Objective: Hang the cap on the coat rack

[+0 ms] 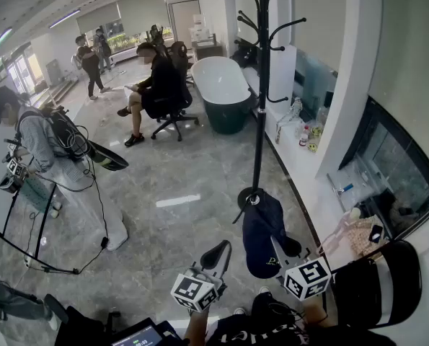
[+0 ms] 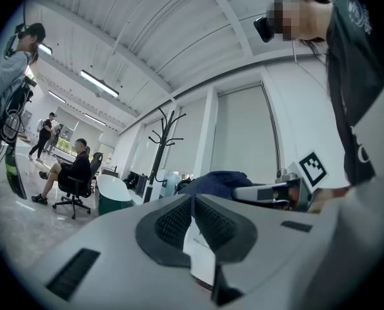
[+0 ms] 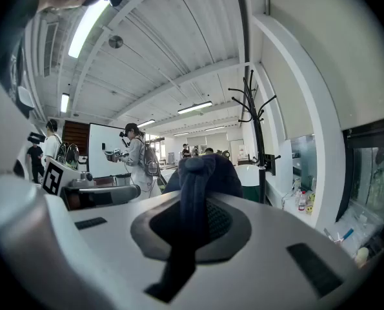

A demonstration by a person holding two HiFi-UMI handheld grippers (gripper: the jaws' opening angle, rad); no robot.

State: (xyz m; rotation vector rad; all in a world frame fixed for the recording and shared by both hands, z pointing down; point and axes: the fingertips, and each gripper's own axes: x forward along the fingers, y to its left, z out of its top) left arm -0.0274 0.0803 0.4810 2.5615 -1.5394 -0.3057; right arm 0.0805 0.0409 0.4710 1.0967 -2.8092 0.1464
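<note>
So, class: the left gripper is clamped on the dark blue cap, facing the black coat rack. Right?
No. The right gripper is clamped on the dark blue cap, as the right gripper view shows; the left gripper is shut on nothing. The black coat rack does stand ahead.

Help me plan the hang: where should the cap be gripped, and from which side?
Grip the cap at its edge band, from the side away from the rack, as the right gripper does now: that narrow strip fits between shut jaws, and the crown points toward the rack, likely free to catch on it.
</note>
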